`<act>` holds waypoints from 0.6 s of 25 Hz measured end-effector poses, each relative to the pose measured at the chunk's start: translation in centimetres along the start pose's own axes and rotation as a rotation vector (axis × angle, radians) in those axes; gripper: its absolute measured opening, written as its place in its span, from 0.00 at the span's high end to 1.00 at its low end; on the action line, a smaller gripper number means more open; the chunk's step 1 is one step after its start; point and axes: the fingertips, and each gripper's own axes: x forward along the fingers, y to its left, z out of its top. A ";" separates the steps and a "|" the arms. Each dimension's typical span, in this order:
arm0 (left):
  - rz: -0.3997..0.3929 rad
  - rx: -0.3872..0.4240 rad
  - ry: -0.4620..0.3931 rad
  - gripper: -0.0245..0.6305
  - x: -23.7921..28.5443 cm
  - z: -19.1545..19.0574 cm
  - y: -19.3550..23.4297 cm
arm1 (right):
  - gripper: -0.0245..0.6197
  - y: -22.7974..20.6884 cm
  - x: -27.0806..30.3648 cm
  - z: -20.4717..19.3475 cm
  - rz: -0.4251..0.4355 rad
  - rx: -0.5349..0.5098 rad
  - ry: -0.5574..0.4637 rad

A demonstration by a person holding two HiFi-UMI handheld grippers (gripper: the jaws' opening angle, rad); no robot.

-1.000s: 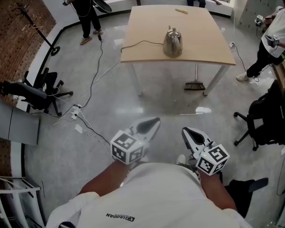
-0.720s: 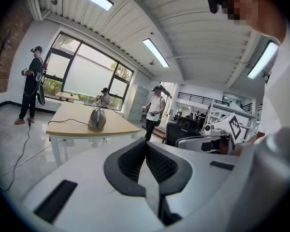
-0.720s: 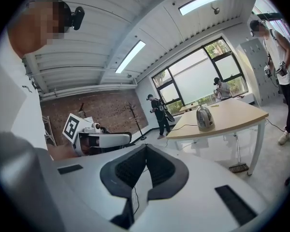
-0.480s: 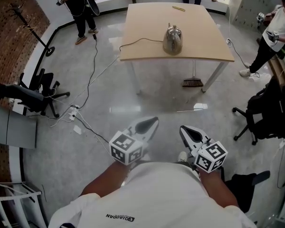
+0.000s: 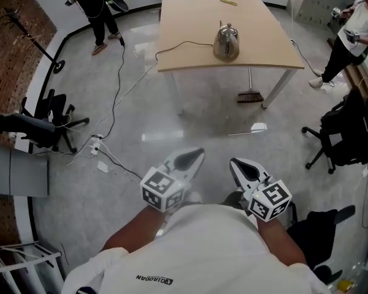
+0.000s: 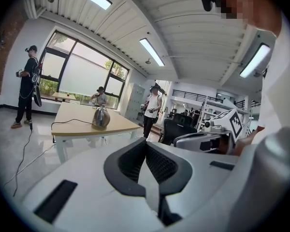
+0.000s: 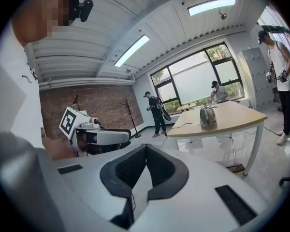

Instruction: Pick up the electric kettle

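From the head view, the shiny steel electric kettle (image 5: 226, 41) stands upright on the far pale wooden counter (image 5: 257, 35). A black cord (image 5: 184, 45) runs from it leftward to the counter's edge. The left gripper (image 5: 195, 157) and the right gripper (image 5: 236, 165) are side by side near the person, above the glossy grey floor (image 5: 190, 115) and well apart from the counter.

In the left gripper view, the jaws meet with nothing between them, and the kettle sits far off to their left.

In the right gripper view, the jaws are likewise closed and empty, and the kettle sits far off to the right.
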 end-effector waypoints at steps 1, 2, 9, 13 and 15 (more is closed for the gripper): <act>-0.004 -0.003 -0.001 0.97 -0.1 0.0 0.1 | 0.93 0.1 0.0 -0.1 -0.006 0.002 0.003; -0.008 -0.006 -0.003 0.97 -0.2 0.0 0.2 | 0.93 0.1 -0.1 -0.2 -0.013 0.004 0.005; -0.028 -0.009 -0.011 0.97 1.5 0.6 0.2 | 0.93 -1.1 0.2 -0.2 -0.020 0.010 0.019; 0.000 -0.014 -0.007 0.97 2.3 0.8 1.1 | 0.93 -2.5 1.2 0.6 0.001 0.003 0.019; 0.017 -0.019 -0.006 0.97 3.0 1.1 1.5 | 0.93 -3.4 1.7 1.3 0.015 -0.005 0.017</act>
